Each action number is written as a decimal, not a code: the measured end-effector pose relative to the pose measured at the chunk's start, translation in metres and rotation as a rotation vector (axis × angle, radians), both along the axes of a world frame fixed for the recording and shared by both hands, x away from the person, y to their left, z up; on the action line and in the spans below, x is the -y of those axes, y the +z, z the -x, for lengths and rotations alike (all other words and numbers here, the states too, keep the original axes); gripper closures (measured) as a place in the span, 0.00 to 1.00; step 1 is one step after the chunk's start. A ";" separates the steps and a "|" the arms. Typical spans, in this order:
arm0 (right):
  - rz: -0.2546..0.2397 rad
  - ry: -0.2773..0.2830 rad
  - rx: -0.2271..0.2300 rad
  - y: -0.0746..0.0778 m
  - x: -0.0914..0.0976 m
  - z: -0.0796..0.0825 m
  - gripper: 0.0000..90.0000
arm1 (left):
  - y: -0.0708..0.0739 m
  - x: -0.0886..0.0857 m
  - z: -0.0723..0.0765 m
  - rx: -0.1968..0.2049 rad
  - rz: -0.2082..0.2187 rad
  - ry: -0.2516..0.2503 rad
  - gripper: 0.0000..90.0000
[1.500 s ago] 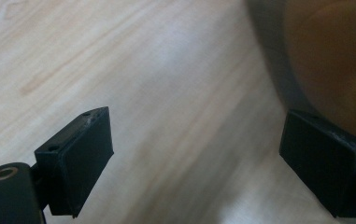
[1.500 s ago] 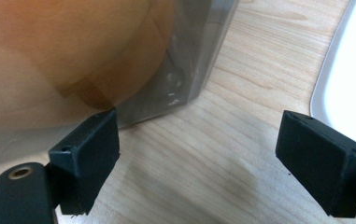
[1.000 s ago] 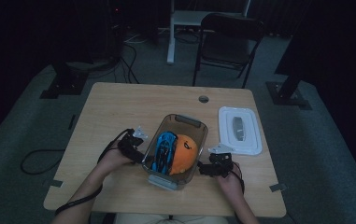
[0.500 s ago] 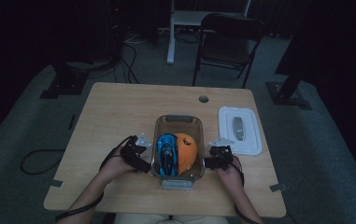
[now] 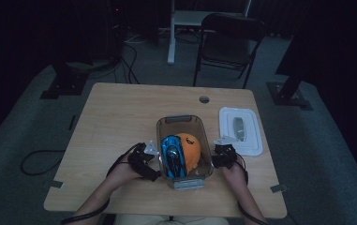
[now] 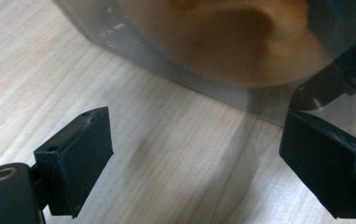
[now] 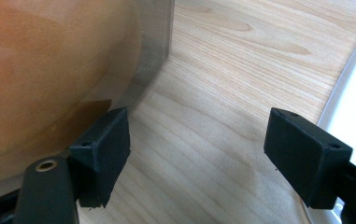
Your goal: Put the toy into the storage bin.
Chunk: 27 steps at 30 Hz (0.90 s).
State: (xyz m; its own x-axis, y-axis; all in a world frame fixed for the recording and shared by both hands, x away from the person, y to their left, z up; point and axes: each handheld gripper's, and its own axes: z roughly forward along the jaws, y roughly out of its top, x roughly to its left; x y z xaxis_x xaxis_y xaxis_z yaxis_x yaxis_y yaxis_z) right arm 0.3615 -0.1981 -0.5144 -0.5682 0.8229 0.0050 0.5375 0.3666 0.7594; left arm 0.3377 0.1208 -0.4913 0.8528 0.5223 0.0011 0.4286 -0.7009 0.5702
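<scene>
The clear box holds an orange ball and a blue toy car. Left gripper fingers are open; right gripper fingers, just closing a bit, hold nothing.

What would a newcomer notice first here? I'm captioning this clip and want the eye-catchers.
The clear bin near the table's front edge, holding an orange ball and a blue toy car. The left gripper and right gripper flank it, jaws open, nothing between them. A white lid lies to the bin's right.
</scene>
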 end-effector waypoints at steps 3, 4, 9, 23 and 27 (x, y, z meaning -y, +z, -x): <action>-0.005 0.018 0.001 0.000 -0.001 -0.003 0.26 | 0.000 0.000 0.001 -0.005 -0.002 -0.001 0.11; -0.012 0.025 -0.001 0.000 -0.002 -0.005 0.26 | 0.000 -0.001 0.001 -0.007 -0.003 0.000 0.11; -0.030 0.050 0.005 0.000 -0.008 -0.011 0.28 | 0.000 -0.002 0.005 -0.006 -0.016 -0.007 0.11; 0.005 0.016 0.017 0.010 0.000 -0.009 0.17 | -0.005 -0.008 0.004 -0.022 0.022 0.008 0.11; -0.027 -0.029 0.030 0.019 0.010 -0.007 0.15 | -0.007 -0.010 0.005 -0.017 0.026 0.009 0.11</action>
